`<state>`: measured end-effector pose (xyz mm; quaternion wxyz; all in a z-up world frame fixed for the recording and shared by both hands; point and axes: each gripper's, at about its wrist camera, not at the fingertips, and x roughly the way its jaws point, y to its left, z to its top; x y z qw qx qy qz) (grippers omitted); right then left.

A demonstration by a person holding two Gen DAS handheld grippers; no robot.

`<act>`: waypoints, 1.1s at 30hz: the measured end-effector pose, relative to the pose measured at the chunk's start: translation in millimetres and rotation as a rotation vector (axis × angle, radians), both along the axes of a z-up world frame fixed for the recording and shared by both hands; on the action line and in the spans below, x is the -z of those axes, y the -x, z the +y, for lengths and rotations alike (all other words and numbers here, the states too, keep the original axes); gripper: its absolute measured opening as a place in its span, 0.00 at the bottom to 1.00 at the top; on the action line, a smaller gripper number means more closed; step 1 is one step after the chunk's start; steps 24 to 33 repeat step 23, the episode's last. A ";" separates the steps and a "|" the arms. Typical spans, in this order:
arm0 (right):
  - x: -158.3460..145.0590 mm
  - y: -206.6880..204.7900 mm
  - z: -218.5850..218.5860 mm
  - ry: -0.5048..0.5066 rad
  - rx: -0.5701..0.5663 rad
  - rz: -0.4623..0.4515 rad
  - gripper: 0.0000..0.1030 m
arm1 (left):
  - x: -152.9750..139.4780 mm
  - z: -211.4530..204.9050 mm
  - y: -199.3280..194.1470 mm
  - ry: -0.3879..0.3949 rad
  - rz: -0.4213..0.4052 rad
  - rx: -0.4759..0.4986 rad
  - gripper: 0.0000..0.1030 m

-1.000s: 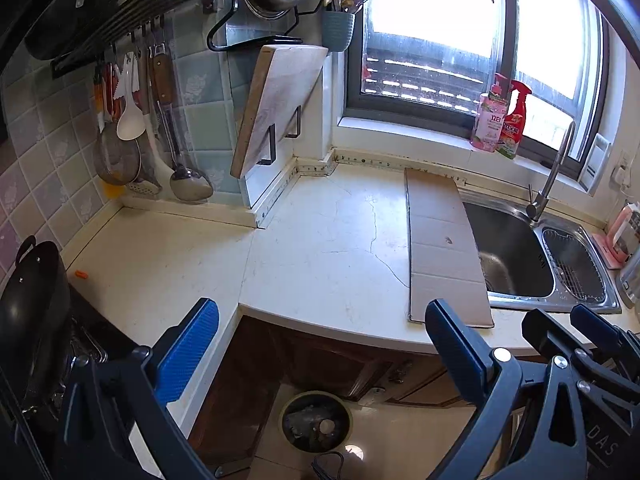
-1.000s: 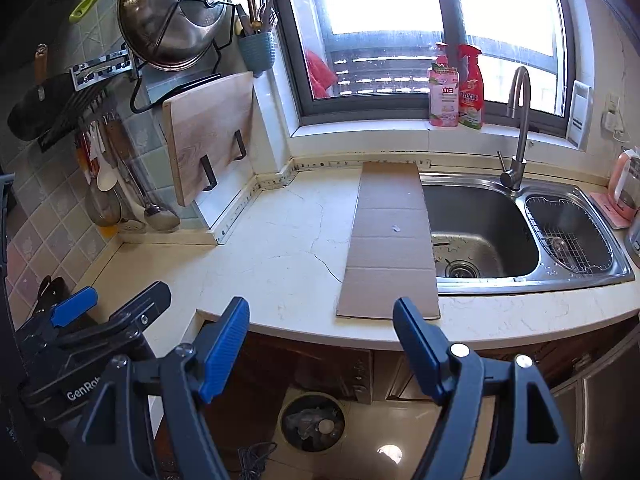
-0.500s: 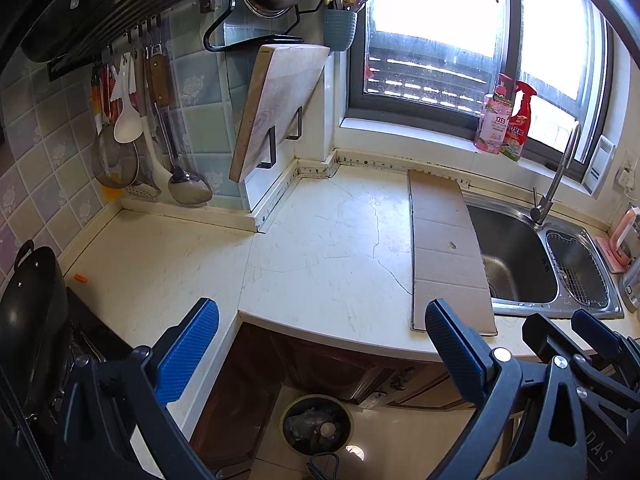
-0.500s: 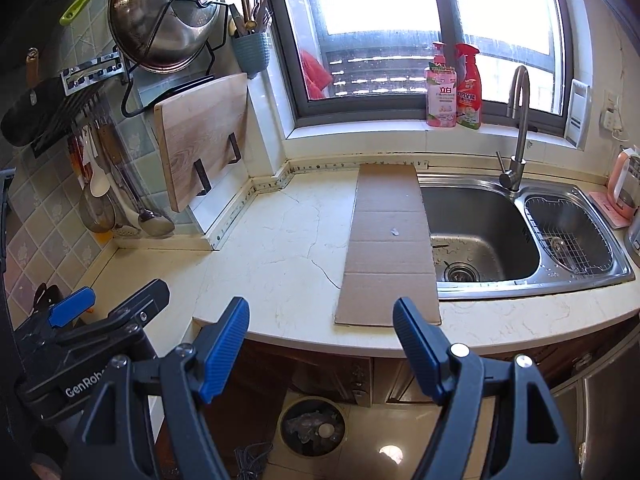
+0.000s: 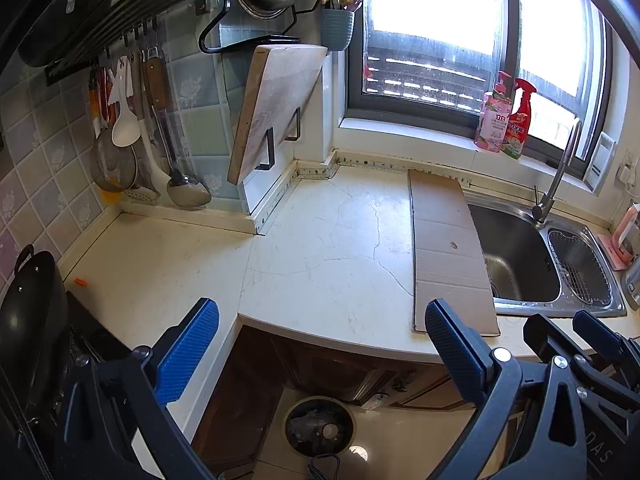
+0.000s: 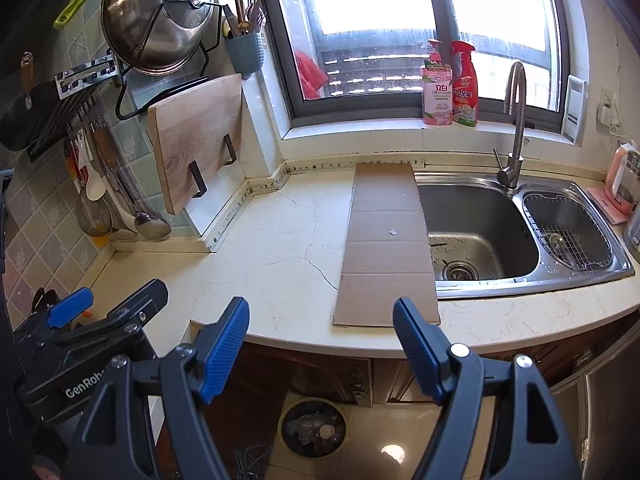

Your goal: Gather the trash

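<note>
Right tool (image 6: 320, 344) hangs with its blue-padded jaws spread wide, nothing between them, poised over the front edge of the tabletop (image 6: 272, 264). The left tool (image 5: 320, 344) is just the same: jaws released, empty, and from the right wrist view it sits down at the lower left, beside its partner (image 6: 108, 308). Straight ahead of both lies a long strip of flattened cardboard (image 6: 386, 248), flat on the tabletop, running from the back wall to the front edge, its right side overlapping the rim of the steel sink (image 6: 480, 232). A tiny pale scrap (image 6: 391, 231) rests on the middle of that cardboard. Down on the floor, under the tabletop's curved edge, a round trash bin (image 6: 313, 428) stands open with rubbish already in it. Far left, a small orange bit (image 5: 81, 281) lies on the tabletop near a black wok (image 5: 28, 320). A wooden cutting board (image 6: 196, 140) leans in its wall rack, and two bottles (image 6: 448, 88) stand on the windowsill.
</note>
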<state>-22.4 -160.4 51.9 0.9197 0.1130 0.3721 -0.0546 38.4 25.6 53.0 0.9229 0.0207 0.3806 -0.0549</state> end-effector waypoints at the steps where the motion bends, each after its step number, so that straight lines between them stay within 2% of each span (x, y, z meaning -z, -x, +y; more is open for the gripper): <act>1: 0.5 0.2 0.4 -0.001 0.001 0.001 0.73 | -0.2 0.0 0.0 0.001 0.001 0.000 0.99; 33: 4.3 5.0 7.1 -0.014 0.006 0.007 0.73 | 2.9 5.4 3.0 -0.005 0.004 0.004 0.99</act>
